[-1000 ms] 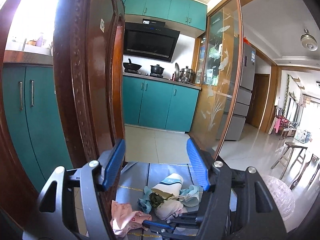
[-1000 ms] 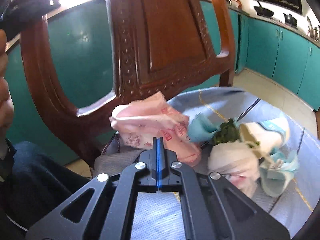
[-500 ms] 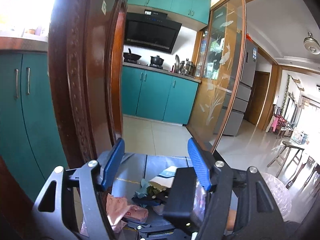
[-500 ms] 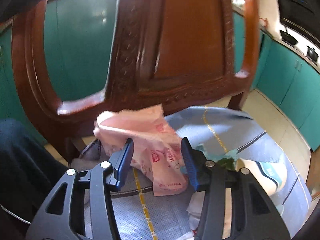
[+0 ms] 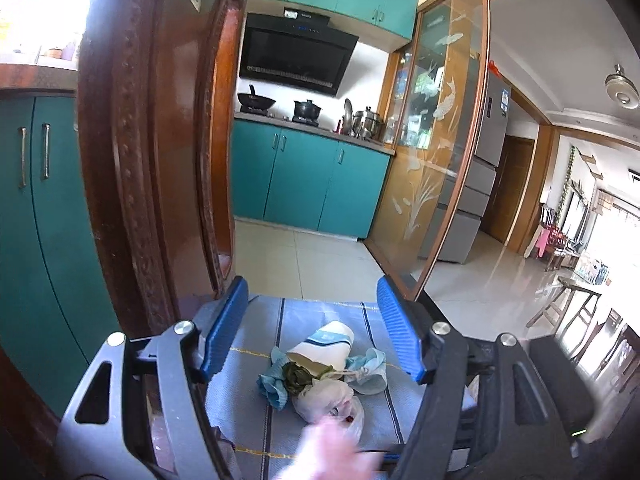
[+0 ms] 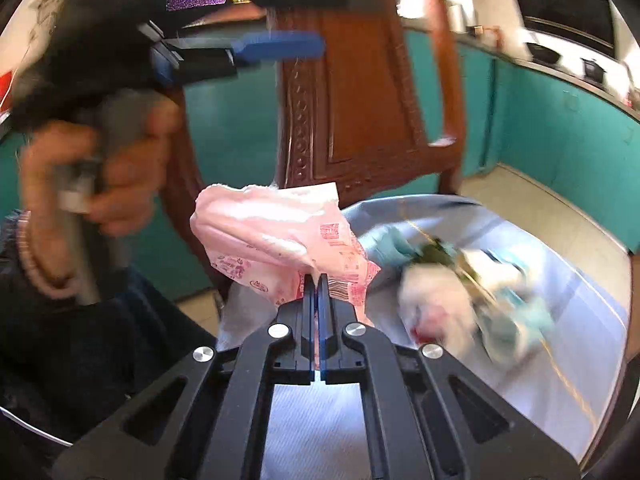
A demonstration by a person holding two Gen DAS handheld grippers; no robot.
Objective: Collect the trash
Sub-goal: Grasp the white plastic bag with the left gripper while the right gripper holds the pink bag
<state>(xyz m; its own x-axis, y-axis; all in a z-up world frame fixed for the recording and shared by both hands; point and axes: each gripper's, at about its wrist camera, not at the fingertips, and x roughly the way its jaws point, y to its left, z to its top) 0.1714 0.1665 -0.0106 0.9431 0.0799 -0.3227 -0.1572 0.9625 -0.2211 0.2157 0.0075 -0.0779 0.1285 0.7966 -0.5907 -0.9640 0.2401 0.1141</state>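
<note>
My right gripper (image 6: 319,280) is shut on a pink printed plastic bag (image 6: 276,236), which hangs crumpled above the chair's grey-blue seat cushion (image 6: 560,320). To the right on the cushion lies a blurred pile of trash (image 6: 460,288). In the left wrist view that pile is sharp: a paper cup (image 5: 328,344), a blue face mask (image 5: 370,372), a green leaf scrap (image 5: 296,376) and a white bag (image 5: 328,400). My left gripper (image 5: 312,284) stands open above the cushion (image 5: 320,312) with nothing between its fingers. A pink blur (image 5: 324,452) crosses the bottom edge.
The carved wooden chair back (image 5: 132,160) rises close on the left, behind the seat (image 6: 360,100). Teal kitchen cabinets (image 5: 304,184) and tiled floor (image 5: 312,256) lie beyond. A person's hand (image 6: 100,184) holds the left gripper's handle. A glass partition (image 5: 432,168) stands on the right.
My right gripper opened, went around the pink bag, then shut on it and lifted it off the seat. The left gripper has hardly moved.
</note>
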